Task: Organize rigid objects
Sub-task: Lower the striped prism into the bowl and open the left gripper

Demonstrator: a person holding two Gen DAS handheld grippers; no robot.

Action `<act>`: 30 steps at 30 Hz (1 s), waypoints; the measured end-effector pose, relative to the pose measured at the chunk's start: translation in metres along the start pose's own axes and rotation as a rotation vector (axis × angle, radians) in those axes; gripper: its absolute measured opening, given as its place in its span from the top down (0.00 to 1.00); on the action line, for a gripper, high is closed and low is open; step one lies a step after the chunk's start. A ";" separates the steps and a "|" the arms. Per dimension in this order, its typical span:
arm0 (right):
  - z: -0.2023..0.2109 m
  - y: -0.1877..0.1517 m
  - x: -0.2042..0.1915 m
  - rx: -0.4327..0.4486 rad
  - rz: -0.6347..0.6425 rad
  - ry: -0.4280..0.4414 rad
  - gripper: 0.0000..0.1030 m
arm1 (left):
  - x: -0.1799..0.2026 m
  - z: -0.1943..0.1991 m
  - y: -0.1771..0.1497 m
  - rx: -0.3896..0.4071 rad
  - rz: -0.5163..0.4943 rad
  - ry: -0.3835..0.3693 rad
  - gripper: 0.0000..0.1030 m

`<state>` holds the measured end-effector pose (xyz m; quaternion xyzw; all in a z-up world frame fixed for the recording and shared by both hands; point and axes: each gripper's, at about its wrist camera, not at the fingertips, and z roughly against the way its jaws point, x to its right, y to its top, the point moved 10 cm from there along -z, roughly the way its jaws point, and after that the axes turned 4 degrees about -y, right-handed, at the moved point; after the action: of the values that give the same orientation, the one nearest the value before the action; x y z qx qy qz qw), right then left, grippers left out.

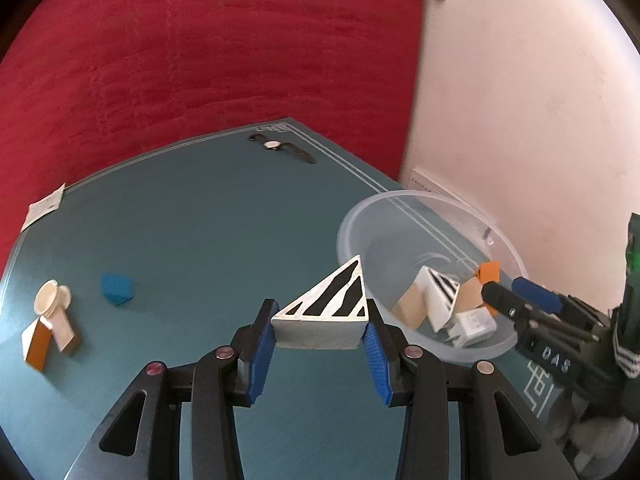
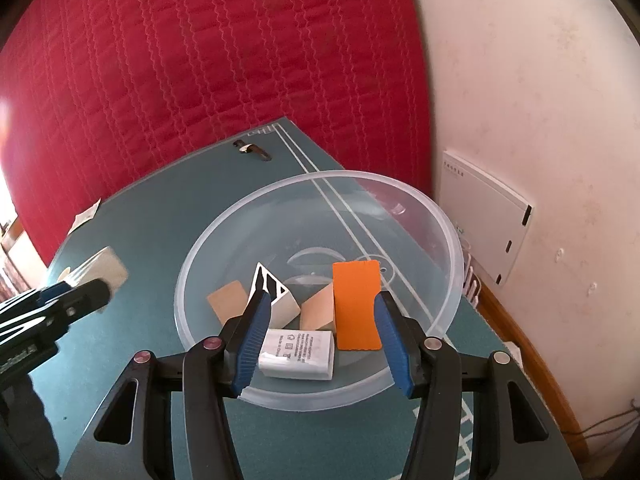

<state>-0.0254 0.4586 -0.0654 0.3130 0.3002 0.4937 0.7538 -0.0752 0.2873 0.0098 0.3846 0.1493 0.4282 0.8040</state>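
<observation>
My left gripper is shut on a white triangular block with black stripes, held above the teal mat just left of the clear plastic bowl. In the right wrist view that gripper and its block show at the left. My right gripper stands open over the bowl. An orange block stands upright against its right pad, well apart from the left pad. In the bowl lie a second striped block, two wooden blocks and a white adapter.
On the teal mat lie a blue block, a cream cup beside wooden and orange blocks, a wristwatch at the far edge and a paper tag. A red quilt lies behind; a white wall with a panel is on the right.
</observation>
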 end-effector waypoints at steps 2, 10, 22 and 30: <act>0.000 0.000 -0.001 0.002 -0.001 0.005 0.46 | 0.006 -0.007 0.004 -0.004 -0.012 -0.009 0.58; 0.003 0.000 0.001 0.010 -0.020 0.011 0.46 | 0.026 -0.028 0.017 -0.007 -0.056 -0.030 0.58; 0.003 0.002 -0.004 0.021 -0.016 0.023 0.46 | 0.026 -0.045 0.017 -0.011 -0.038 -0.044 0.19; 0.002 0.000 -0.008 0.023 -0.004 0.022 0.46 | 0.018 -0.037 0.012 0.003 -0.042 -0.009 0.19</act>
<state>-0.0266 0.4505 -0.0624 0.3155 0.3147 0.4922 0.7478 -0.0924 0.3241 -0.0038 0.3843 0.1544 0.4095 0.8129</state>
